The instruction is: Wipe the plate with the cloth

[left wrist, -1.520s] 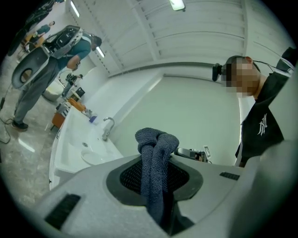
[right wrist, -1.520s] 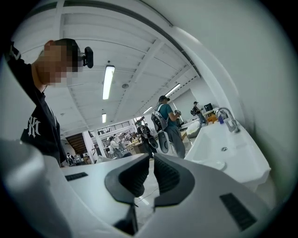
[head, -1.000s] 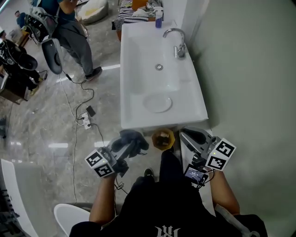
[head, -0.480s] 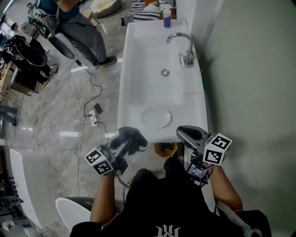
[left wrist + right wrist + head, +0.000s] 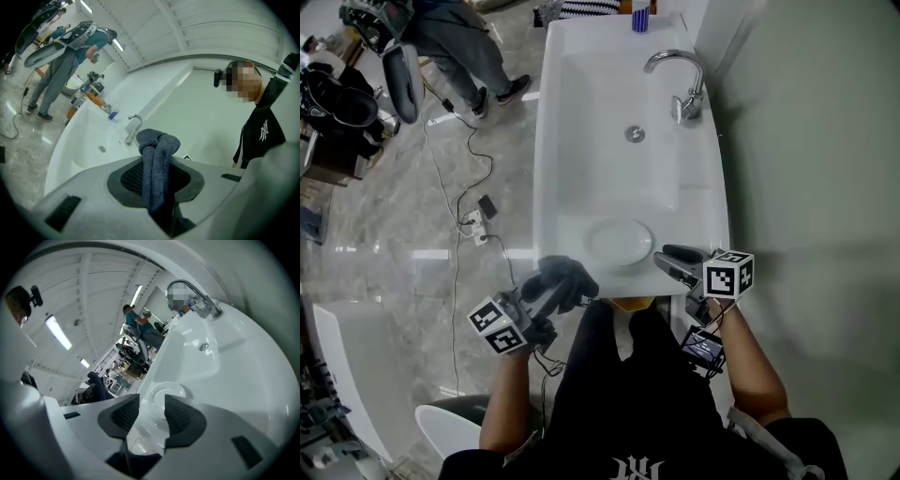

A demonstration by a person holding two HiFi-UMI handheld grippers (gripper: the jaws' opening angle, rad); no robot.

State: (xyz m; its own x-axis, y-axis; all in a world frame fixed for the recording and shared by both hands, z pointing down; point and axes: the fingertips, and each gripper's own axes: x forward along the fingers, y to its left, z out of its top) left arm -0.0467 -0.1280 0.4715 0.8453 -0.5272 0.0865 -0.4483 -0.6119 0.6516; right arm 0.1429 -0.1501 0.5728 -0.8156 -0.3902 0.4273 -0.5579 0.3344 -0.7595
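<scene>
A white plate (image 5: 620, 241) lies on the near end of the white washbasin (image 5: 581, 141); the right gripper view has the same plate (image 5: 165, 392) just beyond the jaws. My left gripper (image 5: 546, 298) hangs off the basin's near left corner, shut on a bunched dark blue-grey cloth (image 5: 564, 278). In the left gripper view that cloth (image 5: 158, 140) stands up knotted between the pads of the left gripper (image 5: 157, 180). My right gripper (image 5: 673, 262) sits at the plate's right edge. The jaws of this right gripper (image 5: 152, 411) have just been opening, and nothing is between them.
A chrome tap (image 5: 680, 80) stands on the basin's right side, with the drain (image 5: 635, 134) in the bowl and a small bottle (image 5: 640, 17) at the far end. A wall runs along the right. On the floor to the left lie cables with a power strip (image 5: 473, 222), and a person (image 5: 464, 37) stands there.
Both grippers have come forward to the basin's near end. The right one has dropped beside the plate and its jaws have parted. The left still holds the cloth.
</scene>
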